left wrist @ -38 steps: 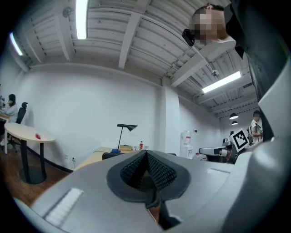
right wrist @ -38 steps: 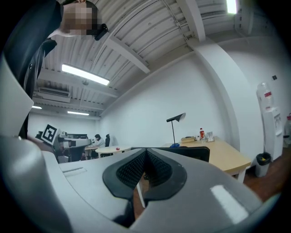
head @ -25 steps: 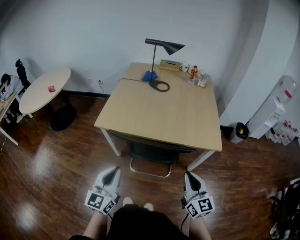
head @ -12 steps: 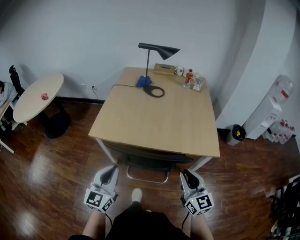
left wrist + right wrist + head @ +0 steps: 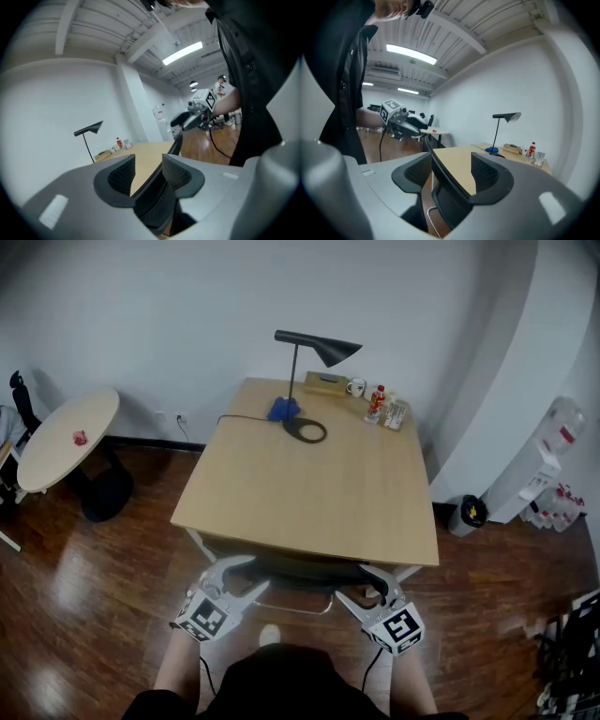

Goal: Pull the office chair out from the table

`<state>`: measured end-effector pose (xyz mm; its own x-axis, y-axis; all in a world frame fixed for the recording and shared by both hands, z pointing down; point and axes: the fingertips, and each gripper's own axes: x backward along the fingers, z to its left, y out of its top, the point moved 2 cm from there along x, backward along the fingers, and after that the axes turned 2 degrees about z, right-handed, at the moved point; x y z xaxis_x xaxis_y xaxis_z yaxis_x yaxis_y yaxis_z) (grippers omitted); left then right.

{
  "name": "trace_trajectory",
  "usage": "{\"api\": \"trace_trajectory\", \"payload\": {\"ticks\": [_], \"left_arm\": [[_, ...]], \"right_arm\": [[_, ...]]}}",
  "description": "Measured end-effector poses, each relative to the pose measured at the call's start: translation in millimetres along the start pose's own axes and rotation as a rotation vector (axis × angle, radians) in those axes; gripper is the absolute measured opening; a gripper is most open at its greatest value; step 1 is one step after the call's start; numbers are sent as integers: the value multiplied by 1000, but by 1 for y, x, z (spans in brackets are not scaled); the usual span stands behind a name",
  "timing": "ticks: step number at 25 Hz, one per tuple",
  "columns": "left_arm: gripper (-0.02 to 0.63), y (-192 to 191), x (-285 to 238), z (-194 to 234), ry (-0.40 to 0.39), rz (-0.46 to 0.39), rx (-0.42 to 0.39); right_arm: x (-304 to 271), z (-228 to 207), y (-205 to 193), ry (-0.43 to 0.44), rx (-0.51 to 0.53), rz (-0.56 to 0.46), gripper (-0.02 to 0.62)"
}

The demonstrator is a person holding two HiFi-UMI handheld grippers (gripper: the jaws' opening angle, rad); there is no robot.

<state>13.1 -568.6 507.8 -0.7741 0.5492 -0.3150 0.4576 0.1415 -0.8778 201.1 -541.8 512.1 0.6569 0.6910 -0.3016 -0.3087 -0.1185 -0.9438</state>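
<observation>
- The head view looks steeply down from above the person, far enough to take in the whole table (image 5: 309, 484), the lamp (image 5: 323, 343) at its far end and the office chair (image 5: 295, 568) at its near edge.
- The left gripper view sits low, close against the chair's back, tilted, facing across the tabletop.
- The right gripper view does likewise from the other end (all three views share tabletop, lamp and chair back).

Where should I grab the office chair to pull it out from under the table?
Grab the chair by the top edge of its back, coming from the near side, away from the table. The seat is tucked underneath, so only that thin, upright edge sticks out, and it fits between open jaws. One hold near each end should keep the pull straight.
</observation>
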Motion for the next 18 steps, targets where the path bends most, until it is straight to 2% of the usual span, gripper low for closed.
{"api": "trace_trajectory", "payload": {"ticks": [2,5,8,11,13,16,18], "left_arm": [[201,-10,-12,-4,-73,82,-99],[245,-24,-25,-5,-168,178,-202],[256,-39,-35,-5,-222,275,-296],[256,-53,-46,-5,-251,346,-383],[258,-60,-52,-6,-269,368,-406],[256,-69,-59,-8,-297,400,-405],[255,-74,-64,-10,-302,422,-422]], "right_arm": [[-10,0,-9,40,57,64,300],[-23,-2,-27,65,172,204,322],[-33,-2,-50,76,316,359,322],[-38,-2,-59,84,406,445,286],[-41,-3,-64,95,437,482,251],[-50,-6,-82,114,490,575,258],[-52,-8,-93,116,548,647,208]]}}
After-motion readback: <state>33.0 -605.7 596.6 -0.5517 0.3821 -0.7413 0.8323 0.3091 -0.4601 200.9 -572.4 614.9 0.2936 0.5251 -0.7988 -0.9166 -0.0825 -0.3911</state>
